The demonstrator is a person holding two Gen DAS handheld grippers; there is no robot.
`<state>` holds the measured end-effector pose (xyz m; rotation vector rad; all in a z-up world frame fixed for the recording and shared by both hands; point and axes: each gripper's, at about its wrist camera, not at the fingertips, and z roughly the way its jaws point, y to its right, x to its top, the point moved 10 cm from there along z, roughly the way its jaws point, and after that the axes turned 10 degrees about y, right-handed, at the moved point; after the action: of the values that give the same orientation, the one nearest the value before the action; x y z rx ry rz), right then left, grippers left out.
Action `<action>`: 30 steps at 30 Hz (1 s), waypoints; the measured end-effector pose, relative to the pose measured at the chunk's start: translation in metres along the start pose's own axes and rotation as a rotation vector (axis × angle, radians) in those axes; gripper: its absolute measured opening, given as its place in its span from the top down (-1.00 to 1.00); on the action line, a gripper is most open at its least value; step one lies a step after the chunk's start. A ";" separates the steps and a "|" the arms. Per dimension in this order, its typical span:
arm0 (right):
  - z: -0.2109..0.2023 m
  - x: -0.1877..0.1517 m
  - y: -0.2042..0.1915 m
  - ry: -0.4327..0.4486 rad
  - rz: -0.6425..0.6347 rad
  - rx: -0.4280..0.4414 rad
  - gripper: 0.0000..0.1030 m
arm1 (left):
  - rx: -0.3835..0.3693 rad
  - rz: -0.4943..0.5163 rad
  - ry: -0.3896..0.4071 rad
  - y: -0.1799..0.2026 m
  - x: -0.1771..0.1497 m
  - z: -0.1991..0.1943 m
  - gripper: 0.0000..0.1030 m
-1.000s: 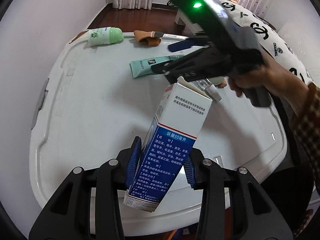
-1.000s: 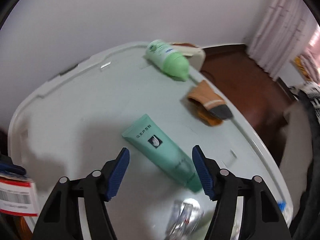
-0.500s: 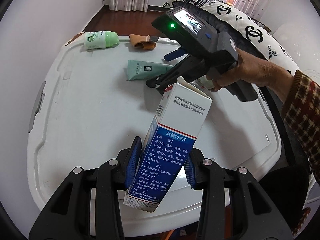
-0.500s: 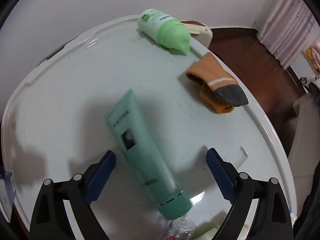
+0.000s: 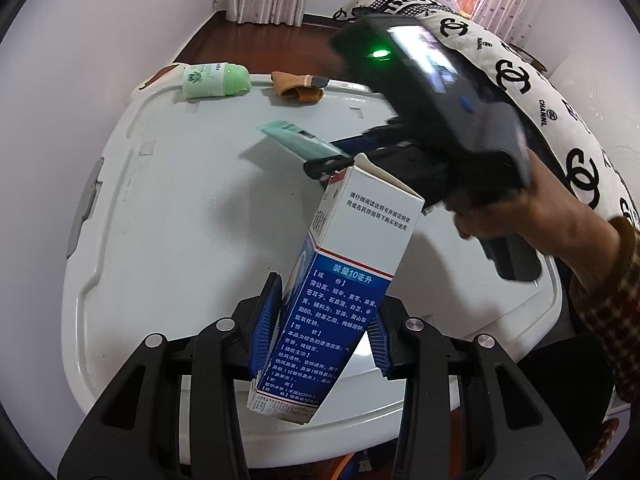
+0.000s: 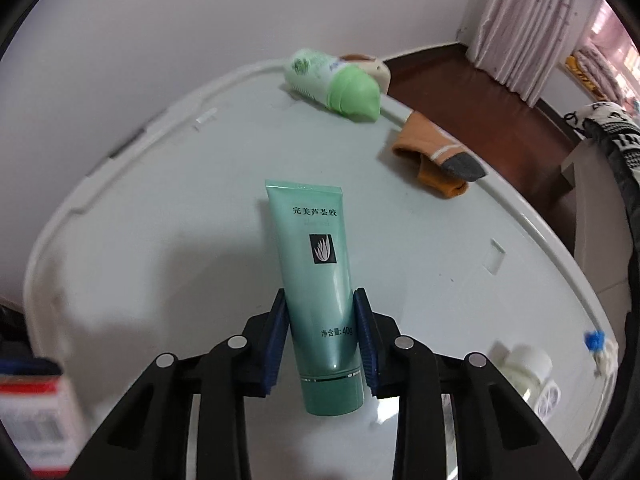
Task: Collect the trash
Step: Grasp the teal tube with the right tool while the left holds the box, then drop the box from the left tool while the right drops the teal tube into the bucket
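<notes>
Right wrist view: the right hand-held gripper, jaws just closing, clamps the teal tube.

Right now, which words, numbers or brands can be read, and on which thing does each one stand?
"完美芦荟胶": green tube.
"净含量:40g": the same tube, near its cap.
"装量10毫升": blue and white box.
"CHANNL": black and white quilt.
Box small print, green bottle label: too small to read fully.

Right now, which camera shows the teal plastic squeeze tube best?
The right wrist view: the teal plastic squeeze tube sits centred, full length, between the right gripper pads. The left wrist view shows only its blurred flat end.
</notes>
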<state>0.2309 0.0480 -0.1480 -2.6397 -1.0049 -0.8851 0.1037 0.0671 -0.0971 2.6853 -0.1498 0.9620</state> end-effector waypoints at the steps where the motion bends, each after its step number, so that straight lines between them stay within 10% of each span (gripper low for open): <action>1: -0.010 -0.001 -0.001 0.016 0.009 -0.004 0.38 | 0.001 -0.001 0.003 0.000 -0.001 -0.003 0.24; 8: -0.084 -0.022 -0.005 0.086 0.103 -0.005 0.38 | 0.003 0.041 0.007 0.021 -0.020 -0.031 0.24; 16: -0.178 -0.168 -0.085 -0.034 0.212 0.096 0.37 | -0.105 0.164 -0.175 0.088 -0.127 -0.078 0.24; 26: -0.163 -0.316 -0.163 -0.331 0.285 0.208 0.35 | -0.077 0.199 -0.344 0.110 -0.214 -0.092 0.21; 30: -0.152 -0.331 -0.173 -0.405 0.332 0.262 0.11 | 0.013 0.218 -0.324 0.102 -0.214 -0.090 -0.30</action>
<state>-0.1500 -0.0579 -0.2279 -2.6906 -0.6626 -0.1388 -0.1355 -0.0030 -0.1429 2.8614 -0.5126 0.5742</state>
